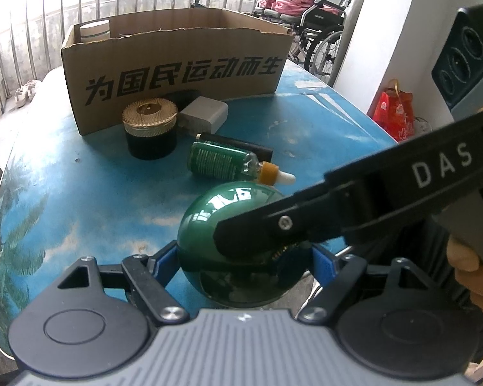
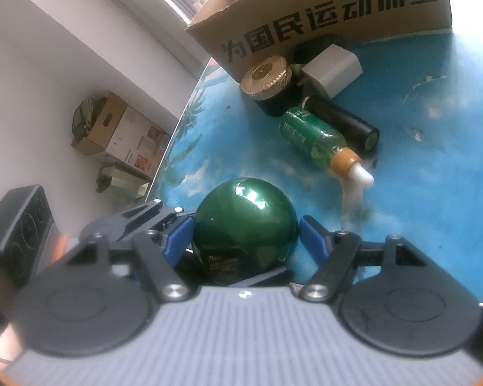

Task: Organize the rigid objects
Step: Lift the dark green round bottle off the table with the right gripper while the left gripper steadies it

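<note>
Both grippers set around the green dome (image 1: 238,225) at the table's (image 1: 80,199) near edge. Left gripper (image 1: 244,257) spread wide, blue fingers (image 1: 167,257) flanking the dome's base; contact hard to tell. Right gripper (image 2: 244,234) likewise wide, left finger (image 2: 177,238) close against the dome, the right one just apart. No firm clamp seen from either.

Judged barely begun. Only a white-lidded jar (image 1: 95,29) stood inside the box (image 1: 177,64). Left outside, on the table before the box: gold-lidded jar (image 1: 149,125), white charger (image 1: 204,114), green dropper bottle (image 1: 225,160), black tube (image 2: 344,122), and the dome itself.
</note>
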